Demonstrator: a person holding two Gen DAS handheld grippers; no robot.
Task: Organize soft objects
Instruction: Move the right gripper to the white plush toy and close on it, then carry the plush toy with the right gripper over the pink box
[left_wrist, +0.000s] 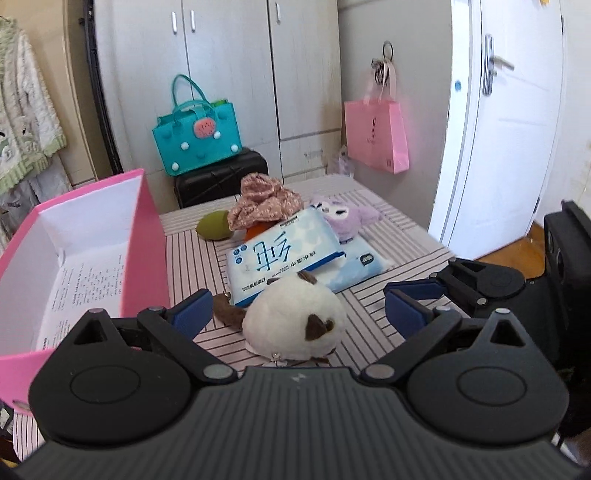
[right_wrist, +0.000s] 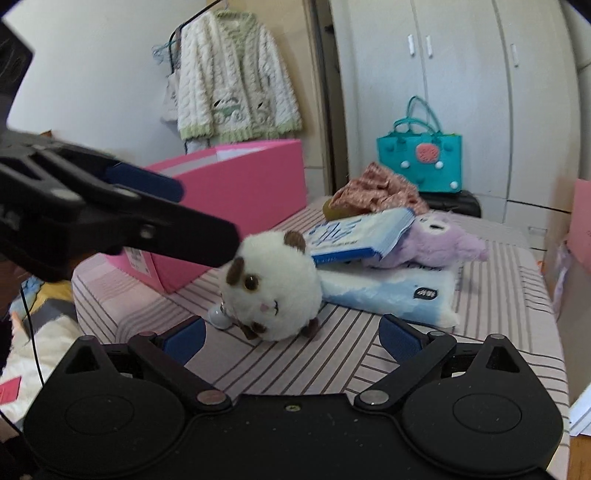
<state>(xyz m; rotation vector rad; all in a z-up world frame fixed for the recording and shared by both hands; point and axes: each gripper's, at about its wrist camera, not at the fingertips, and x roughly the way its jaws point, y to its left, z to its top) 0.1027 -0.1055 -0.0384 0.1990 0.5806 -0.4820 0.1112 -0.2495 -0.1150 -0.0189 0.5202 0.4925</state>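
A round white plush hamster (left_wrist: 295, 321) (right_wrist: 273, 291) with brown ears lies on the striped table. My left gripper (left_wrist: 295, 314) is open, its blue pads on either side of the plush and apart from it. My right gripper (right_wrist: 291, 338) is open and empty, just in front of the plush; it also shows at the right of the left wrist view (left_wrist: 417, 299). Behind the plush lie a blue tissue pack (left_wrist: 280, 258) (right_wrist: 358, 236), a second pale pack (left_wrist: 354, 269) (right_wrist: 391, 295), a purple owl plush (left_wrist: 343, 218) (right_wrist: 436, 243), a floral cloth (left_wrist: 266, 203) (right_wrist: 380, 192) and a green soft object (left_wrist: 214, 229).
An open pink box (left_wrist: 144, 240) (right_wrist: 236, 192) stands at the table's left. A teal bag (left_wrist: 199, 140) sits on a black case (left_wrist: 221, 177) beyond the table. A pink bag (left_wrist: 376, 136) hangs by the white door. The striped table (left_wrist: 402, 236) ends at the right.
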